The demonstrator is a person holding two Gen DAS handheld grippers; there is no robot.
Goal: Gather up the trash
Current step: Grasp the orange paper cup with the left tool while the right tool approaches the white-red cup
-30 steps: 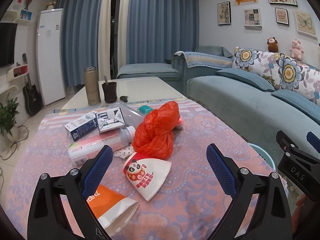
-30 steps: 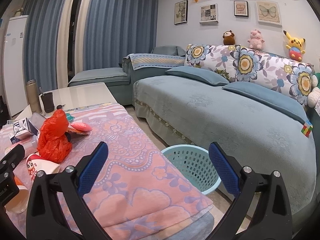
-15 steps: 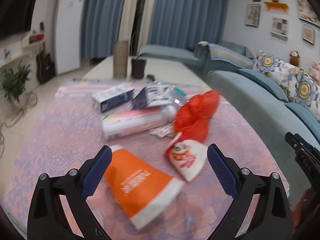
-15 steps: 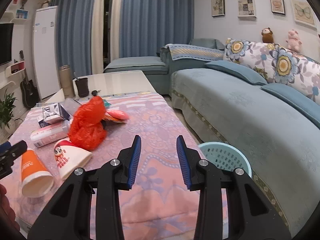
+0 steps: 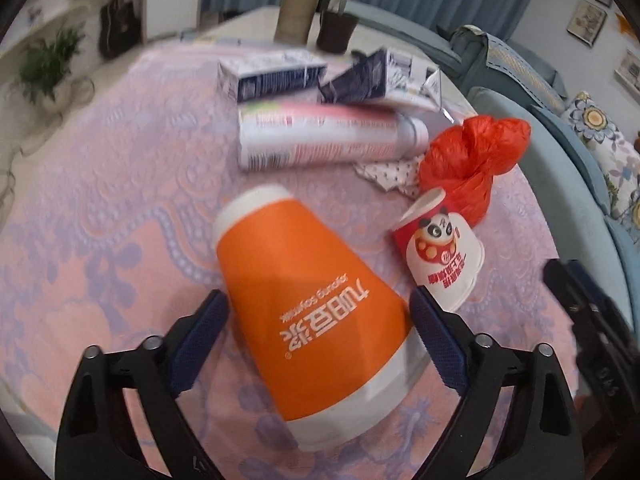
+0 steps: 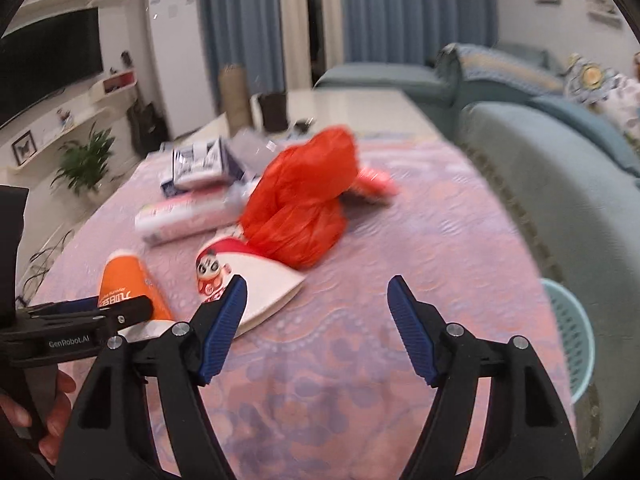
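An orange paper cup [image 5: 312, 300] lies on its side on the pink patterned tablecloth [image 5: 120, 208]. My left gripper [image 5: 316, 296] straddles it, its jaws closing, the pads right at the cup's sides without clearly pressing. A white panda cup [image 5: 440, 256] lies to its right, below a knotted red plastic bag [image 5: 476, 160]. In the right wrist view my right gripper [image 6: 317, 282] hovers over the cloth, its jaws opening with nothing between them. Its left fingertip is just in front of the panda cup [image 6: 248, 284].
A pink-and-white bottle [image 5: 320, 136] and two dark-blue cartons [image 5: 272, 76] lie behind the cups. A thermos [image 5: 298, 4] and a dark mug [image 5: 336, 32] stand at the far end. A light-blue basket [image 6: 572, 340] sits on the floor by the sofa [image 6: 560, 180].
My left gripper dropped and tilted down onto the orange cup, which now sits between its fingers. My right gripper swung left toward the table, narrowed half a second ago and has widened again.
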